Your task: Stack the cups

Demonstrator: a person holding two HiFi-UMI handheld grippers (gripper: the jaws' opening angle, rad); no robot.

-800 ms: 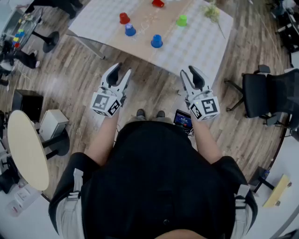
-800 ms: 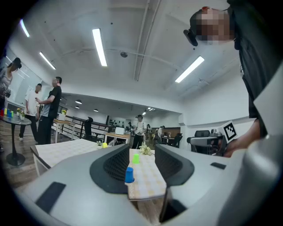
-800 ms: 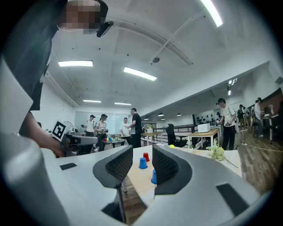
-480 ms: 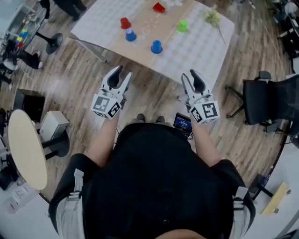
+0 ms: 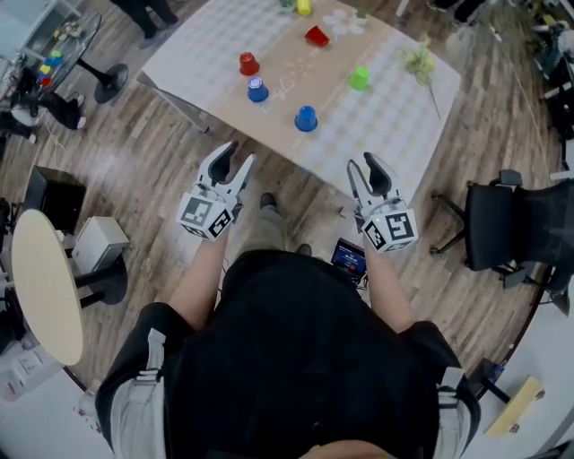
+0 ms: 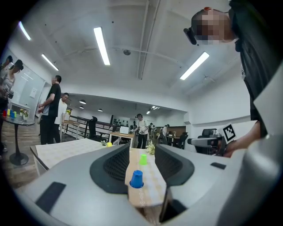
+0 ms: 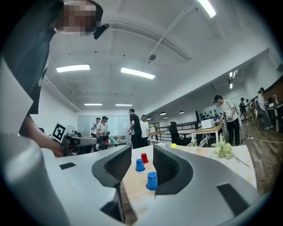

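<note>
Several small cups stand upside down on the checked table (image 5: 202, 45). One blue cup (image 5: 306, 118) sits nearest me, another blue cup (image 5: 257, 90) is beside a red cup (image 5: 248, 64), and farther off are a green cup (image 5: 359, 79), a second red cup (image 5: 316, 36) and a yellow cup (image 5: 304, 7). My left gripper (image 5: 235, 160) and right gripper (image 5: 364, 168) hang open over the floor, short of the table edge, with nothing between the jaws. The left gripper view looks past the near blue cup (image 6: 136, 178) to the green cup (image 6: 143, 159). The right gripper view shows two blue cups (image 7: 151, 180) and a red cup (image 7: 144, 158).
A black office chair (image 5: 511, 220) stands at the right, and a round pale table (image 5: 45, 287) with a small box is at the left. A dark device (image 5: 348, 257) lies on the floor by my feet. A flower sprig (image 5: 419, 61) lies on the table's right side. People stand in the background.
I have stepped toward the table, so it sits lower and nearer in the head view, with more cups showing. Both grippers stay open at about the same height.
</note>
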